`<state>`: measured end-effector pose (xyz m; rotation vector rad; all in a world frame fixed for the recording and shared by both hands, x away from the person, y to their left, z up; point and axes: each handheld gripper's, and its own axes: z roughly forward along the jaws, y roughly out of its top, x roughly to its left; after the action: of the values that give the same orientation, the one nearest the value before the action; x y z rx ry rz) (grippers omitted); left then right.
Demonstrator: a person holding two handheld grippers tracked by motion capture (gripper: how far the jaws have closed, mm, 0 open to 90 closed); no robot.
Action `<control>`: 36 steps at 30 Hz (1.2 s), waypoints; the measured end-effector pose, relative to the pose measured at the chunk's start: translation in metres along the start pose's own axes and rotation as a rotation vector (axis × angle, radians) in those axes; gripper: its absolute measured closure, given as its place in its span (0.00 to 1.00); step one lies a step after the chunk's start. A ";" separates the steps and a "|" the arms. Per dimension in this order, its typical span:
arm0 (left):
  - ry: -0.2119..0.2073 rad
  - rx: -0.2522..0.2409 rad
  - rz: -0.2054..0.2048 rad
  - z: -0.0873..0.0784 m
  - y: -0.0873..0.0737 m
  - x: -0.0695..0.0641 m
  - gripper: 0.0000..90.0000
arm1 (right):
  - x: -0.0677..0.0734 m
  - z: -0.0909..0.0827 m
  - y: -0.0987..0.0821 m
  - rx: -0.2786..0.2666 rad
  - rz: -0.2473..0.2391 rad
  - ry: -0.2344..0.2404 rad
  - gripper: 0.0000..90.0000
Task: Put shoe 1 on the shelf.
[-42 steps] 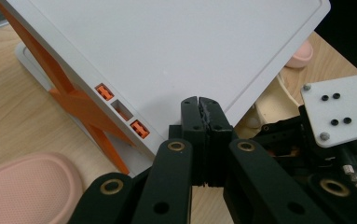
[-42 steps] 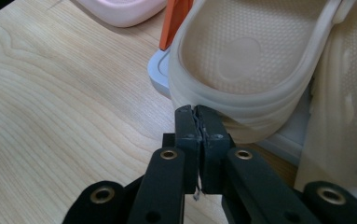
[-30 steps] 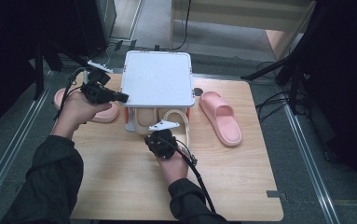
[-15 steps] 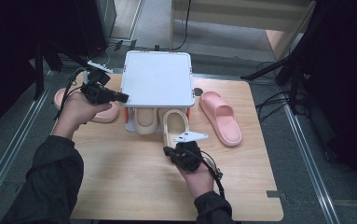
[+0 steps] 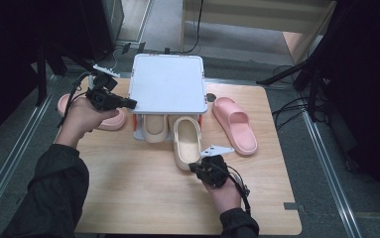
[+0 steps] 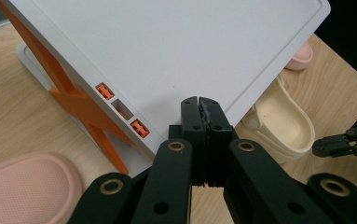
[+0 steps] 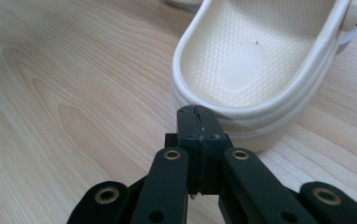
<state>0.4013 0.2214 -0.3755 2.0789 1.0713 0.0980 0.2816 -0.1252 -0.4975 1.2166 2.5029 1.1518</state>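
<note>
Right gripper view – cream clog, dimpled insole, at the pressed-together right gripper

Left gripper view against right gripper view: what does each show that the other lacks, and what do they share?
Left gripper view alone: the white shelf top with its orange brace, a pink slipper, the right gripper. Right gripper view alone: the cream slipper's textured footbed, with the shut right gripper at its heel rim. Shared: the cream slipper and the wooden table.
</note>
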 end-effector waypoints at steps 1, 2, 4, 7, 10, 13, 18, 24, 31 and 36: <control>0.000 0.000 0.000 0.000 0.000 0.000 0.99 | 0.000 0.001 0.001 0.000 0.000 -0.007 1.00; 0.000 0.000 0.000 0.000 0.000 0.000 0.99 | -0.001 0.003 0.002 -0.005 -0.010 -0.010 1.00; 0.000 0.000 0.001 0.000 0.000 0.000 0.99 | -0.001 0.004 0.005 -0.009 -0.011 -0.012 1.00; 0.000 0.000 -0.001 0.000 0.000 0.000 0.99 | -0.001 0.009 0.013 -0.007 -0.025 -0.023 1.00; 0.001 0.000 -0.001 0.000 0.000 0.000 0.99 | -0.005 0.016 0.020 -0.004 -0.029 -0.031 1.00; 0.002 0.001 -0.001 0.000 0.000 0.000 0.99 | -0.009 0.021 0.027 -0.016 -0.020 -0.040 1.00; 0.002 0.000 -0.001 0.000 0.000 0.000 0.99 | -0.017 0.031 0.037 -0.044 0.005 -0.055 1.00; -0.001 -0.002 -0.002 0.000 0.000 0.000 0.99 | -0.025 0.041 0.045 -0.099 0.039 -0.049 1.00; -0.003 -0.002 -0.005 0.000 0.000 0.001 0.99 | -0.030 0.055 0.060 -0.091 0.042 -0.073 1.00; -0.004 -0.002 0.004 -0.001 0.000 0.002 0.99 | -0.032 0.055 0.063 -0.070 0.057 -0.051 1.00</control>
<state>0.4016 0.2234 -0.3756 2.0787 1.0642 0.0963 0.3649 -0.0919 -0.4993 1.2898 2.3848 1.1950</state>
